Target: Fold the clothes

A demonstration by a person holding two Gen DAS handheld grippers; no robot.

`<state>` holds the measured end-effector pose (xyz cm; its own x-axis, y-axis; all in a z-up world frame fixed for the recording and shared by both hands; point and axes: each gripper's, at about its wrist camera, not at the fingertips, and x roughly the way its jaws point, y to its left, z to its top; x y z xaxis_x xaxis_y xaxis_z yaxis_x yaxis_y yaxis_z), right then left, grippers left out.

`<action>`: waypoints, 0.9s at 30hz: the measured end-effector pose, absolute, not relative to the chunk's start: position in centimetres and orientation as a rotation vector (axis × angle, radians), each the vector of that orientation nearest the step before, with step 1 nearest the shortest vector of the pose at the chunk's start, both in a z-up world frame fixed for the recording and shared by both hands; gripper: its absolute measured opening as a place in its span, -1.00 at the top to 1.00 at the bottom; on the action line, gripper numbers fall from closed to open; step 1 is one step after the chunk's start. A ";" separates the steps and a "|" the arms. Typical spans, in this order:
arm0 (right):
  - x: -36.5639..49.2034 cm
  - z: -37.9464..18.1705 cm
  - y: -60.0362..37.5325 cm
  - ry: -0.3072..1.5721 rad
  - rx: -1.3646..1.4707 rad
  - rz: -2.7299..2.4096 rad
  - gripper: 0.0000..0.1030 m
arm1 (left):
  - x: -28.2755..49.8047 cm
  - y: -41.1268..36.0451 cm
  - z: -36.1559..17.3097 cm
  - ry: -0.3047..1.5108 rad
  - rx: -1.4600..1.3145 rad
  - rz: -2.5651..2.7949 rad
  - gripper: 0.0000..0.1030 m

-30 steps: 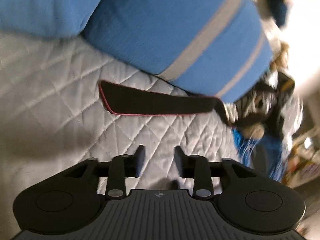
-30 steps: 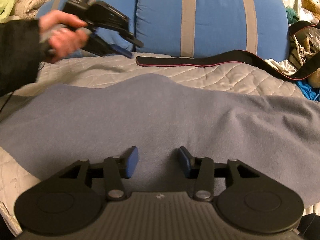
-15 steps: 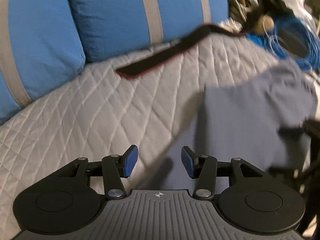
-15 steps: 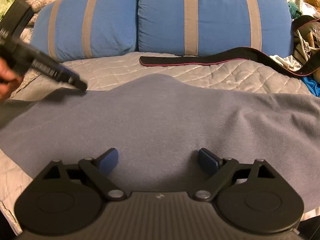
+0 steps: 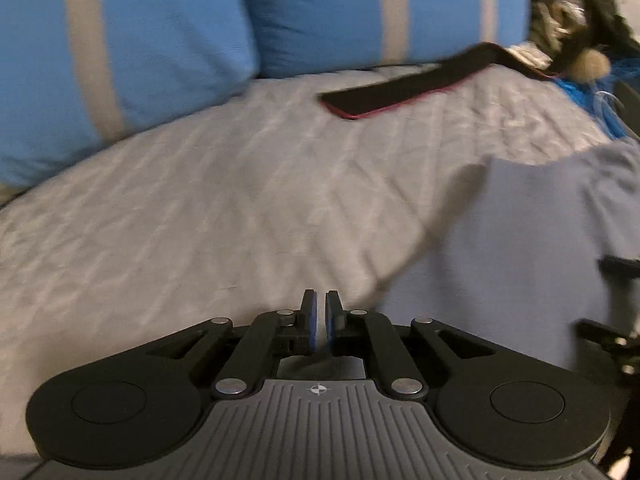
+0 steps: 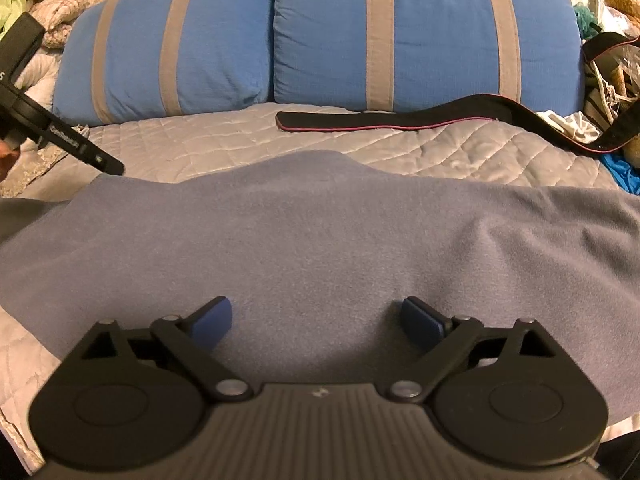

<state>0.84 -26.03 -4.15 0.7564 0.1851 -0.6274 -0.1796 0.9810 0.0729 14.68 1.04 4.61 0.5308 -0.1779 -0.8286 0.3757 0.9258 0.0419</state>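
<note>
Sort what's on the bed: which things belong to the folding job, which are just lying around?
Job:
grey-blue garment, spread flat on the quilt
right gripper, jaws opening above the garment, nothing between them
left gripper, shut on nothing, at the garment's edge

Lying about:
two blue striped pillows
black strap
clutter at the far right

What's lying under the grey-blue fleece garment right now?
The grey-blue fleece garment lies spread on the pale quilted bedspread, which shows around its edges. Anything beneath its middle is covered.
</note>
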 end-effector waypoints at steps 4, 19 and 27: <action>0.8 -4.2 -25.9 0.684 0.002 0.199 -0.90 | 13.3 4.0 7.2 0.894 0.123 -0.317 0.16; 0.5 -4.1 -25.4 0.682 -0.008 0.174 -0.93 | 8.3 13.0 10.0 0.910 0.220 -0.288 -0.16; 0.5 -4.3 -25.1 0.676 -0.023 0.163 -0.95 | 9.9 9.1 4.6 0.957 0.296 -0.496 -0.14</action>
